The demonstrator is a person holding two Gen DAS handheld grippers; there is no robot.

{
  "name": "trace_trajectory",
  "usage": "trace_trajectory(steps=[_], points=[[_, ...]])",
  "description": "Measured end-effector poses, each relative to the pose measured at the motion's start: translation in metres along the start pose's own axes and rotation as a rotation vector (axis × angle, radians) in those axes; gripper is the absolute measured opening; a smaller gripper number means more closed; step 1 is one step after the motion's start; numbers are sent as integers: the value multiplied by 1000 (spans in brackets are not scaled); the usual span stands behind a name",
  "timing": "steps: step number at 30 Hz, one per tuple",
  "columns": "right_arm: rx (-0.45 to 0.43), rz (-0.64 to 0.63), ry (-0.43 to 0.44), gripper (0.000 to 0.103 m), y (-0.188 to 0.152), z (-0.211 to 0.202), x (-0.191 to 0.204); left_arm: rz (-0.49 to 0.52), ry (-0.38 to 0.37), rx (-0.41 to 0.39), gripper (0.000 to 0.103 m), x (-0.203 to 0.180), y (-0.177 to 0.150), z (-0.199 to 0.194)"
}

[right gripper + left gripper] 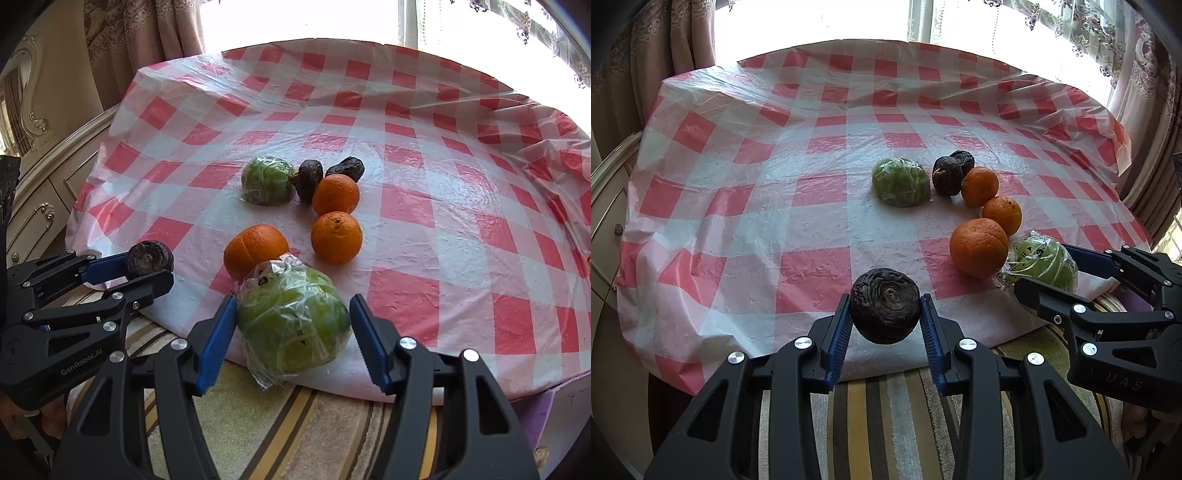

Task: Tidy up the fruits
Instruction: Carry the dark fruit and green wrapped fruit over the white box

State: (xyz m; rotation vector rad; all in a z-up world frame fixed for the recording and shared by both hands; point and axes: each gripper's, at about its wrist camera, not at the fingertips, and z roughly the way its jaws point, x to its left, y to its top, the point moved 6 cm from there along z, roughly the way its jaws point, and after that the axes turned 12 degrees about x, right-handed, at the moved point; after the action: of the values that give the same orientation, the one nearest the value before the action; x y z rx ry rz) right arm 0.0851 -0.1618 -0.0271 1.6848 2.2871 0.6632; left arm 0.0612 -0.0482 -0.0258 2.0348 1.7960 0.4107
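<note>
Left wrist view shows the left gripper (pixel 885 321) clamped on a dark wrinkled fruit (pixel 885 305) at the near table edge, while the right gripper (pixel 293 332) brackets a plastic-wrapped green fruit (pixel 291 321), left pad touching, right pad seemingly a sliver off. Whether it is truly gripped is hard to tell. Three oranges (pixel 336 236) lie farther on the red-checked tablecloth (pixel 443 206), curtains (pixel 683 37) beyond.

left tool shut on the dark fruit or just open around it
Shut on it. In the left wrist view both blue pads of the left tool press the sides of the dark wrinkled fruit.
</note>
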Motion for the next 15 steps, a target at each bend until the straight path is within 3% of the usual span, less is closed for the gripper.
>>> trace_trajectory(steps=[15], points=[[-24,77,-24,63,-16,-27,-39,80,-16,-24,35,-32,12,-11]])
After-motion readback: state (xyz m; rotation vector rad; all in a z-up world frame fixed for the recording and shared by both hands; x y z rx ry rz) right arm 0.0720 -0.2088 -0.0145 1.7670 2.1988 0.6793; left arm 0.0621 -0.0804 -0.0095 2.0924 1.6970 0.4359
